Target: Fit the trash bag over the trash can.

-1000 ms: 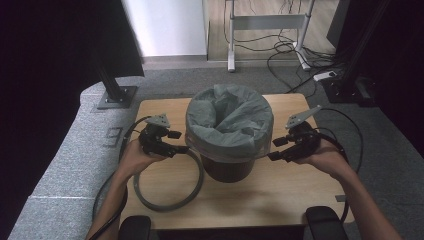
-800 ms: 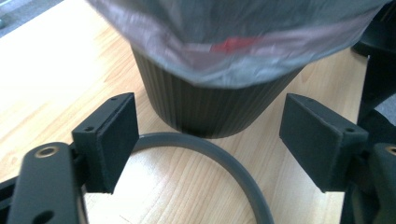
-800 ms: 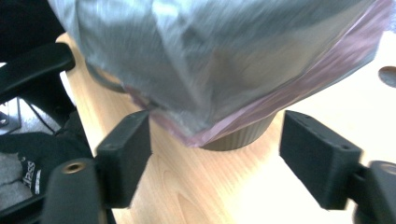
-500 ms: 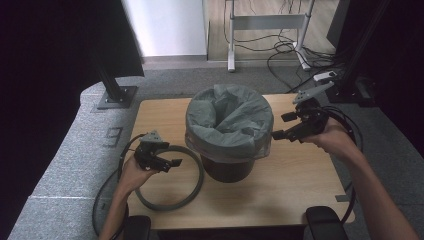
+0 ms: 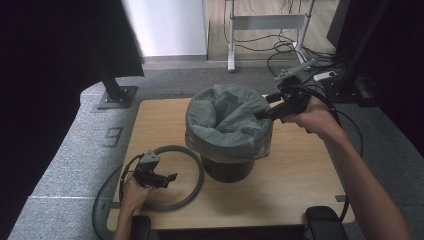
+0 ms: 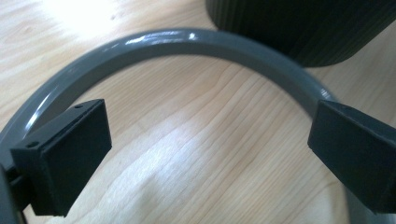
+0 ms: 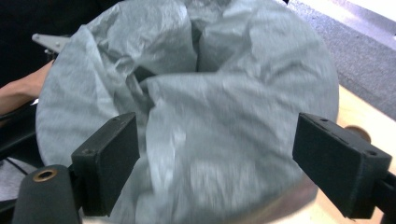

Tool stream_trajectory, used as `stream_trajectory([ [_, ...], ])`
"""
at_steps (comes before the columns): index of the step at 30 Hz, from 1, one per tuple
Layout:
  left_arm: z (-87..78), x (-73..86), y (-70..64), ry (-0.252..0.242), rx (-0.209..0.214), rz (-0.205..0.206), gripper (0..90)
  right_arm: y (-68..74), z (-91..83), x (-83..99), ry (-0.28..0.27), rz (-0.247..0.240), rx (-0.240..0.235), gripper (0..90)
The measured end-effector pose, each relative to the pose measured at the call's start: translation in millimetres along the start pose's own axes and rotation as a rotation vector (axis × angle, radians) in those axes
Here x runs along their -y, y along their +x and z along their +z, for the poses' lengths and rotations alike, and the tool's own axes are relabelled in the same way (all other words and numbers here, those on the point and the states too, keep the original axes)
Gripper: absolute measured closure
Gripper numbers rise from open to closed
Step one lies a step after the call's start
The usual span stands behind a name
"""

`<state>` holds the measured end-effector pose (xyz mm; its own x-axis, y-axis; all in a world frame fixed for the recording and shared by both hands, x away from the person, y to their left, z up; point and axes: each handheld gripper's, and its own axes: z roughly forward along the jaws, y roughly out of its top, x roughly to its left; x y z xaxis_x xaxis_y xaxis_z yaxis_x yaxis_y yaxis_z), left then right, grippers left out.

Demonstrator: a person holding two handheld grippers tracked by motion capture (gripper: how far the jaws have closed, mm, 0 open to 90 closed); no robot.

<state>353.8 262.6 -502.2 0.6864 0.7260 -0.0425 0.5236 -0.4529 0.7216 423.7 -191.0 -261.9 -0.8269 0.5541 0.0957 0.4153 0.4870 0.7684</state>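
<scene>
Crinkled grey liner (image 5: 227, 120), ribbed black bin (image 5: 227, 169), glossy ring (image 5: 187, 152)

A lab or test room: a bare wooden table (image 5: 305, 165) on grey carpet (image 5: 70, 150), loose cables (image 5: 285, 50) beyond the jaws, a metal stand (image 5: 265, 22), and black curtains (image 5: 45, 75) hung alongside.

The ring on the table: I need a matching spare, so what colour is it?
Plain glossy grey ring, clearest in the left gripper view.

The left gripper (image 5: 167, 178), jaws spread wide, sits low just left of the lined bin (image 5: 229, 131), while the right gripper (image 5: 263, 113), jaws likewise apart, hovers at its right rim.
</scene>
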Motion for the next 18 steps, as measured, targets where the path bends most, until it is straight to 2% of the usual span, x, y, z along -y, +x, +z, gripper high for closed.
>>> stream_trajectory([
  [4, 3.8, 12.9, -0.5, 0.011, -0.025, -0.006, 0.0, 5.7, 15.0, -18.3, 0.001, -0.041, -0.007, 18.0],
  [6, 7.1, 21.7, -0.7, 0.031, -0.041, -0.006, 0.0, 8.2, 24.7, -26.5, 0.001, -0.046, -0.011, 18.5],
  [11, 11.1, 30.4, 1.6, 0.065, -0.058, -0.007, 0.0, 8.7, 56.3, -42.7, 0.021, -0.052, 0.013, 19.5],
  [15, 13.1, 34.1, 3.8, 0.071, -0.05, -0.023, 0.0, 4.2, 85.9, -49.3, 0.038, -0.018, 0.037, 17.3],
  [17, 14.3, 35.5, 4.3, 0.075, -0.042, -0.025, 0.0, -0.8, 100.9, -49.5, 0.063, 0.012, 0.044, 16.7],
  [18, 14.7, 35.9, 4.4, 0.076, -0.04, -0.026, 0.0, -3.5, 108.4, -50.2, 0.066, 0.044, 0.056, 16.7],
])
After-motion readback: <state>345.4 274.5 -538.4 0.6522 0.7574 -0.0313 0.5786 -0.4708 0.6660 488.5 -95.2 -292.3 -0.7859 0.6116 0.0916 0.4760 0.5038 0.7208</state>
